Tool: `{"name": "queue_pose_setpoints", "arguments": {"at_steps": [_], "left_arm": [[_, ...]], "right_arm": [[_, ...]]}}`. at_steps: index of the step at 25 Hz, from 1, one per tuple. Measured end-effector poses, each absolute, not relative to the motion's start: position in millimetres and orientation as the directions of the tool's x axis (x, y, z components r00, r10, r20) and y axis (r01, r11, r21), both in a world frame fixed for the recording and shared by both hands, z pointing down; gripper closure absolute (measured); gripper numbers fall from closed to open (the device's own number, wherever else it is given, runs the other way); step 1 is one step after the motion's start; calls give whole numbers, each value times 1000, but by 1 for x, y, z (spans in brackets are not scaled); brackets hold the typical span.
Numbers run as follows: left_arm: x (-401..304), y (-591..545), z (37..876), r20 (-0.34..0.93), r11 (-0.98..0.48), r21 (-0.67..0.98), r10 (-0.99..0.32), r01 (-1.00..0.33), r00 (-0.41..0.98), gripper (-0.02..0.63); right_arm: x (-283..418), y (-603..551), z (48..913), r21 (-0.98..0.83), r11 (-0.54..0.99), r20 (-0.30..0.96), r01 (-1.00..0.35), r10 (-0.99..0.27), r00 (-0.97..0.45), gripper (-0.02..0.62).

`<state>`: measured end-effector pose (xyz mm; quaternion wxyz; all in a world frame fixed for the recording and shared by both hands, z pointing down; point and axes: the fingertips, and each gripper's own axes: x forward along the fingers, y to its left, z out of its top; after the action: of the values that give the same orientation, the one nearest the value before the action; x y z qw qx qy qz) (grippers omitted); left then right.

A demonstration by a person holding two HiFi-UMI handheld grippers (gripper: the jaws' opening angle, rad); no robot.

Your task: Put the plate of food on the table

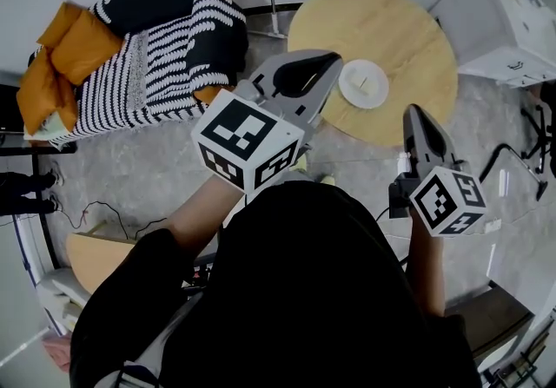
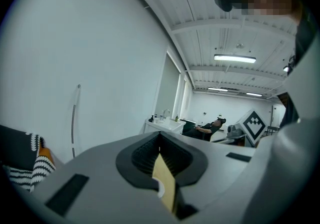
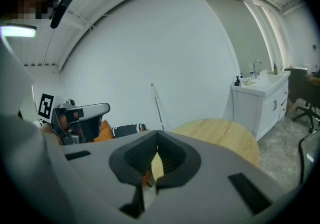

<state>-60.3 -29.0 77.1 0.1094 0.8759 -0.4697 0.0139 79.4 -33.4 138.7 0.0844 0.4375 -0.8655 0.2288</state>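
Plate [image 1: 363,83] sits on the table [image 1: 408,30]; my left gripper [image 1: 333,57] and right gripper [image 1: 412,110] both have jaws together, gripping nothing.

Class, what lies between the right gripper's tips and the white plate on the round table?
Nothing but bare wood of the table separates the right gripper from the plate. This shows in the head view.

Round wooden table [image 1: 391,26], white plate [image 1: 363,83] resting near its edge
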Motion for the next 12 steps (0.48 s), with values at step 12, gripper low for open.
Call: {"name": "queue_pose_setpoints", "arguments": {"at_steps": [12], "left_arm": [[-67, -30, 82, 132, -530, 191, -820, -826, 557, 598]], "right_arm": [[71, -34, 146, -299, 522, 368, -799, -709, -601, 586]]}}
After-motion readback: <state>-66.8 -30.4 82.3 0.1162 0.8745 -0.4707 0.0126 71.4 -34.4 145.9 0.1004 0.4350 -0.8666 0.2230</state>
